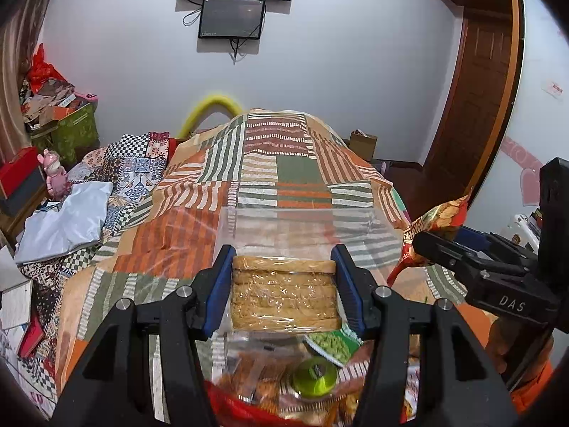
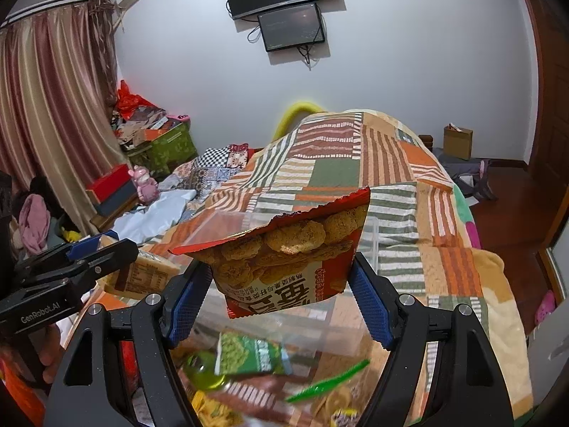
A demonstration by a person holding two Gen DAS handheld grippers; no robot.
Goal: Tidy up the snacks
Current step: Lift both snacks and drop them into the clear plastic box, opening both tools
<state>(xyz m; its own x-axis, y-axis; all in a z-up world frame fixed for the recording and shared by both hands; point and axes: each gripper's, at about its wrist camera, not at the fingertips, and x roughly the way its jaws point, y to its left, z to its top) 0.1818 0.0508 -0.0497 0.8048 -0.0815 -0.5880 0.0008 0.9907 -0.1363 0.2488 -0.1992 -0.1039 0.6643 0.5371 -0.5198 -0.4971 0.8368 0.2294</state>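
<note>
My left gripper [image 1: 284,254] is shut on a clear-wrapped pack of tan biscuits [image 1: 283,293], gripped by its two sides between the blue pads. My right gripper [image 2: 281,267] is shut on a red snack bag [image 2: 291,252] printed with fried pieces, its torn top edge pointing away. Both packs hang in the air above a pile of snacks. Each gripper shows in the other's view: the right gripper [image 1: 426,245] with the red bag [image 1: 439,222] at the right, the left gripper [image 2: 101,251] with the biscuit pack [image 2: 149,275] at the left.
A clear plastic box [image 1: 284,219] stands on the patchwork bedcover [image 1: 270,163] just beyond the grippers. Below lie a green pea packet [image 2: 250,352], a green round lid [image 1: 314,373] and a green plastic fork [image 2: 329,380]. Cluttered boxes [image 1: 71,128] stand left, a door [image 1: 476,106] right.
</note>
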